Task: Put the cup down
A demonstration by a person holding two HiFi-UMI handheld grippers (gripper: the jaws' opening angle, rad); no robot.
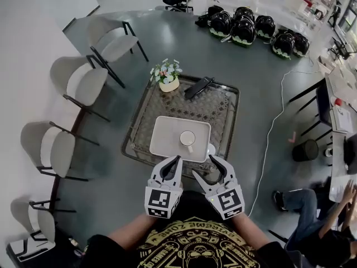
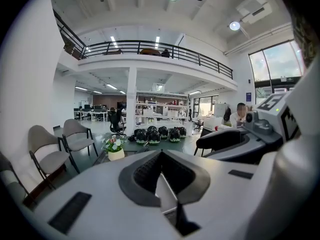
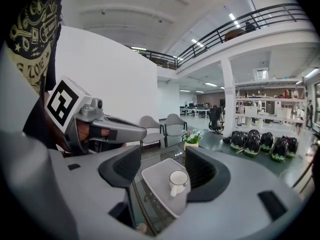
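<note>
A white cup [image 1: 187,139] with a handle stands upright on a pale square tray [image 1: 164,138] on the glass-topped table [image 1: 223,110]. Both grippers hang at the table's near edge, short of the tray. My left gripper [image 1: 177,161] is shut, with its jaws meeting at the tips and nothing between them [image 2: 161,156]. My right gripper [image 1: 205,166] is open and empty. In the right gripper view the cup [image 3: 178,180] and tray [image 3: 157,181] show between the spread jaws of that gripper [image 3: 162,160], well beyond them and untouched.
A small flower pot [image 1: 167,77] and a flat black object [image 1: 199,87] sit at the table's far side. Grey chairs [image 1: 78,80] line the left. Black helmets [image 1: 242,27] lie on the floor beyond. A seated person [image 1: 312,222] is at lower right.
</note>
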